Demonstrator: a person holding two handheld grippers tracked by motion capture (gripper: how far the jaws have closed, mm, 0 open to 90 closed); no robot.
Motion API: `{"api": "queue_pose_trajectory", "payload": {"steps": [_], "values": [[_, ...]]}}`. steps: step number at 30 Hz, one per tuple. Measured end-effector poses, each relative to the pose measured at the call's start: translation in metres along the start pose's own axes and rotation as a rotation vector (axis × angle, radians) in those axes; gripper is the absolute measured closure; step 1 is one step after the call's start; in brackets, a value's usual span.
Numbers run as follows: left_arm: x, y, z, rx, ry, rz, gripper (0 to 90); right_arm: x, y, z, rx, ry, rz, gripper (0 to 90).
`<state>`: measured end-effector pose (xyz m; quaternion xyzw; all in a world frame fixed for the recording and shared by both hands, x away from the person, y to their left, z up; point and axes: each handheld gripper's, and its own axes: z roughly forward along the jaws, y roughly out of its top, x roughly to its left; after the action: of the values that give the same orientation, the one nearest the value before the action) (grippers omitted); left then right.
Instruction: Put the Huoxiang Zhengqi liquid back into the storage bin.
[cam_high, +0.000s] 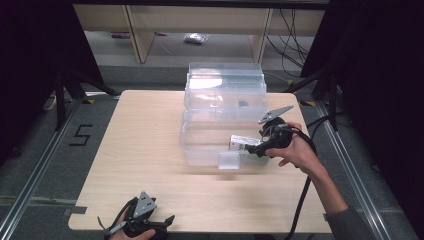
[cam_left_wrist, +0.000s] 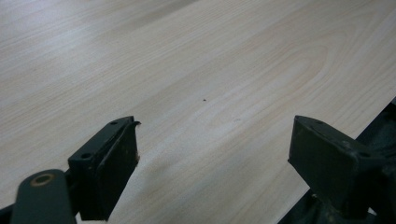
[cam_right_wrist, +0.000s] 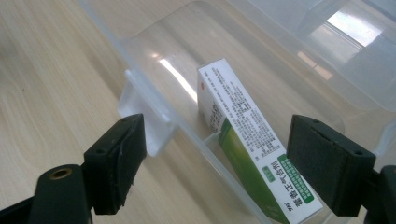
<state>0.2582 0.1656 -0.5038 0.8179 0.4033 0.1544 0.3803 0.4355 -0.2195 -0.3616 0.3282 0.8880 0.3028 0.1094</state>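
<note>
Two sets of tongs worked over the wooden surface (cam_high: 140, 150), where a clear plastic bin (cam_high: 210, 145) stood toward the far side. Inside it, near its front wall, a green-and-white carton (cam_right_wrist: 243, 140) lay tilted. The right tongs (cam_high: 261, 148) gaped wide at the bin's rim, empty; judged, this was reaching for or just after releasing the carton. The left tongs (cam_high: 165, 221) rested open at the near edge.
</note>
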Motion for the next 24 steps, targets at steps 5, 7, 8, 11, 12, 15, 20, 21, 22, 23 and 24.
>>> {"api": "queue_pose_trajectory", "payload": {"steps": [5, 7, 8, 11, 12, 15, 20, 21, 22, 23, 24], "values": [[0.001, 0.000, -0.002, 0.016, 0.004, 0.009, 15.0, 0.005, -0.003, 0.000, 0.000, 0.013, 0.021, 20.1], [0.001, 0.000, -0.001, 0.013, 0.004, 0.008, 15.0, 0.007, -0.004, 0.001, -0.020, 0.006, 0.021, 19.4], [0.001, 0.000, -0.001, 0.014, 0.004, 0.010, 15.0, 0.007, -0.005, 0.000, -0.014, 0.013, 0.002, 19.3], [0.001, 0.000, -0.001, 0.014, 0.003, 0.013, 15.0, 0.010, -0.007, 0.000, -0.031, 0.003, -0.032, 18.5], [0.000, 0.000, -0.001, 0.004, 0.003, 0.003, 15.0, 0.011, -0.007, 0.000, -0.036, 0.003, -0.038, 18.5], [0.001, 0.000, -0.001, 0.013, 0.003, 0.012, 15.0, 0.014, -0.009, -0.002, -0.043, 0.000, -0.048, 18.5], [0.000, 0.000, 0.000, 0.001, -0.001, 0.003, 15.0, 0.017, -0.016, -0.001, -0.044, -0.002, -0.049, 18.5], [0.000, 0.000, 0.000, 0.000, 0.000, 0.003, 15.0, 0.017, -0.017, 0.000, -0.050, 0.003, -0.058, 18.4], [0.000, 0.000, 0.000, 0.000, 0.000, 0.003, 15.0, 0.018, -0.019, 0.001, -0.064, -0.007, -0.061, 18.4], [0.000, 0.000, 0.000, 0.000, 0.000, 0.002, 15.0, 0.020, -0.020, -0.001, -0.049, -0.003, -0.044, 18.4], [0.000, 0.000, 0.000, 0.000, -0.001, 0.002, 15.0, 0.020, -0.022, 0.000, -0.066, -0.006, -0.054, 18.4]]}}
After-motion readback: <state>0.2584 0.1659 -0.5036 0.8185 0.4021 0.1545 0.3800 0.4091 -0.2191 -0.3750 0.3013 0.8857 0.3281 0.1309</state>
